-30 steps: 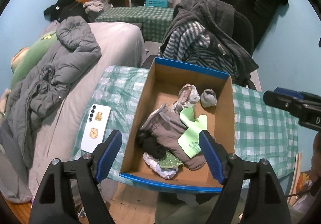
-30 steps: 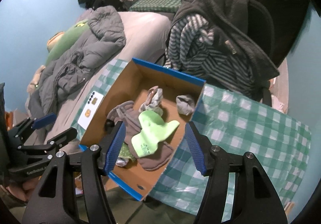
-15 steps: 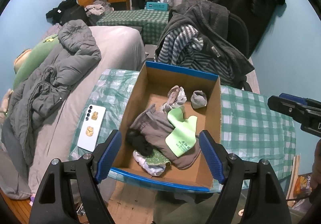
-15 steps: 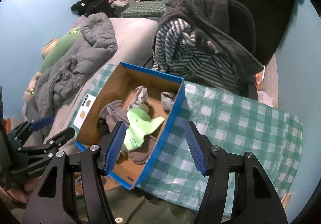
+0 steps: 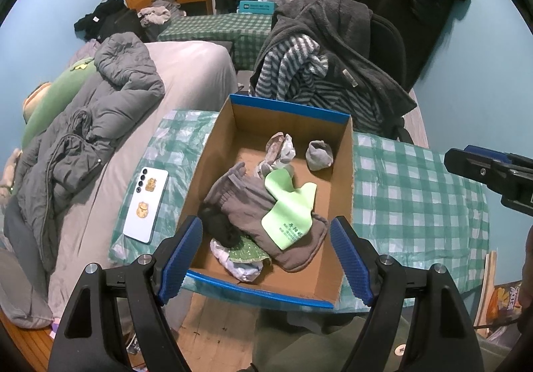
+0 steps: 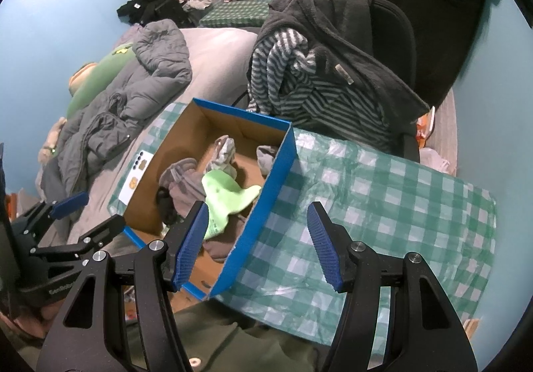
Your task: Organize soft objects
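Only left wrist view shows whole phone (image 5: 146, 204) beside box (image 5: 341, 178)

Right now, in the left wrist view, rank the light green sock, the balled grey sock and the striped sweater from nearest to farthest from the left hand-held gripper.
1. Light green sock: in the cardboard box, just ahead of the left hand-held gripper.
2. Balled grey sock: far right corner of the box.
3. Striped sweater: on the chair behind the box.

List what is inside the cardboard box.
In the cardboard box: a light green sock atop a grey-brown garment, a black item, a sequined green piece over white fabric, a patterned sock and a balled grey sock. Anything beneath the pile is hidden.
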`<control>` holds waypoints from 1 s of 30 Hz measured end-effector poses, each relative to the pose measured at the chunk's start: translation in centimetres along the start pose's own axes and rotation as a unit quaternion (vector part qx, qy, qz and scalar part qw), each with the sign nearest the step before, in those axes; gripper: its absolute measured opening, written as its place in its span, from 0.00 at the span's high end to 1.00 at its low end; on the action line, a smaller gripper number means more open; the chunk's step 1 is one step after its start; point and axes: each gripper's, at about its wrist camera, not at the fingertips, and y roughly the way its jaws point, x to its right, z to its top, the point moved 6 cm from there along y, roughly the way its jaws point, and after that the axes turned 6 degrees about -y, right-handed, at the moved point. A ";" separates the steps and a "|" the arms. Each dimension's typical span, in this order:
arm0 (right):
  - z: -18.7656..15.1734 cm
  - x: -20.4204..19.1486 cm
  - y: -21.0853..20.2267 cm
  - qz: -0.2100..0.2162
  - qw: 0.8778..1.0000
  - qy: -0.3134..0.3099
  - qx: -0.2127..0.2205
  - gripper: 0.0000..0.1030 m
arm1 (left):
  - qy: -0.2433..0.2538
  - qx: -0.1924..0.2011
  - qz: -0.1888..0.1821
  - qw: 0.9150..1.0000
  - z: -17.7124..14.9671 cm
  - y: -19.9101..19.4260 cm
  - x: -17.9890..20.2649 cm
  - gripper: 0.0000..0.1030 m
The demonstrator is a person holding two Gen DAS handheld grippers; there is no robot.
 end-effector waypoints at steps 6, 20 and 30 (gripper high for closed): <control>-0.1 0.0 0.0 0.001 1.000 -0.001 0.000 0.41 | -0.001 -0.001 0.000 1.000 -0.2 0.0 0.2 0.22; -0.1 -0.1 0.0 -0.001 1.000 -0.002 -0.002 0.41 | 0.001 -0.002 -0.002 1.000 -0.4 0.0 0.2 0.22; 0.0 0.0 0.0 -0.001 1.000 -0.001 -0.002 0.41 | 0.001 -0.003 -0.002 1.000 -0.3 0.1 0.3 0.22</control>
